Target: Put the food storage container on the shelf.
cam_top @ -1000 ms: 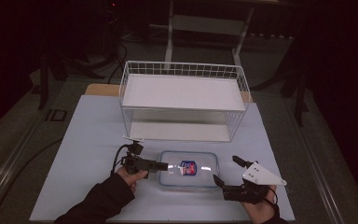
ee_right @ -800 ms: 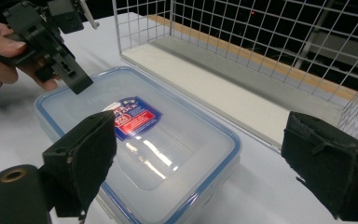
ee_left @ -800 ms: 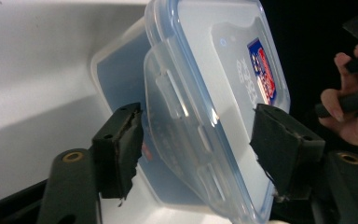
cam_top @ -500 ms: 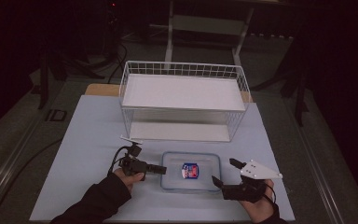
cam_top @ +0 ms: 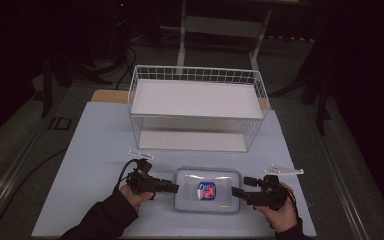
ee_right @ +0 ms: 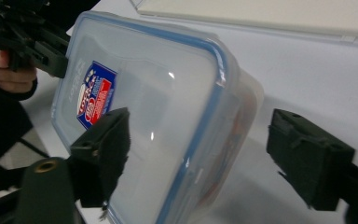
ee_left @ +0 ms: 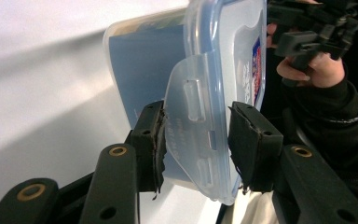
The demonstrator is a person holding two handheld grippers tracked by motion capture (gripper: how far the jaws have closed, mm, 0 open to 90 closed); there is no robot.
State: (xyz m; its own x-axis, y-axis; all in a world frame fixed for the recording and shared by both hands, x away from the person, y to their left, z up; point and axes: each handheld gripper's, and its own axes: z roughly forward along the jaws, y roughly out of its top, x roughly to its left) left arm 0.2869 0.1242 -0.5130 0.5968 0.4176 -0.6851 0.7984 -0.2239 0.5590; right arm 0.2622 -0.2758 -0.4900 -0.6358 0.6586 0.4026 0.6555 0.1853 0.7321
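A clear plastic container (cam_top: 208, 190) with a blue-rimmed lid and a red-and-blue sticker lies flat near the table's front edge. My left gripper (cam_top: 172, 188) is at its left end. In the left gripper view the left gripper (ee_left: 196, 144) is shut on the lid's clear latch flap (ee_left: 191, 121), with one pad under the flap and one at the lid rim. My right gripper (cam_top: 237, 192) is at the container's right end. In the right gripper view the right gripper (ee_right: 198, 154) stands open, its jaws wide on either side of the container (ee_right: 158, 93) corner, apart from it.
A white wire basket (cam_top: 195, 70) with a white floor stands behind the container at mid-table. A small white strip (cam_top: 141, 154) lies left of it on the pale blue table (cam_top: 95, 150). Dark floor surrounds the table.
My right gripper has moved forward and left, up to the container's right end. My left gripper has stayed at the left end and shifted slightly.
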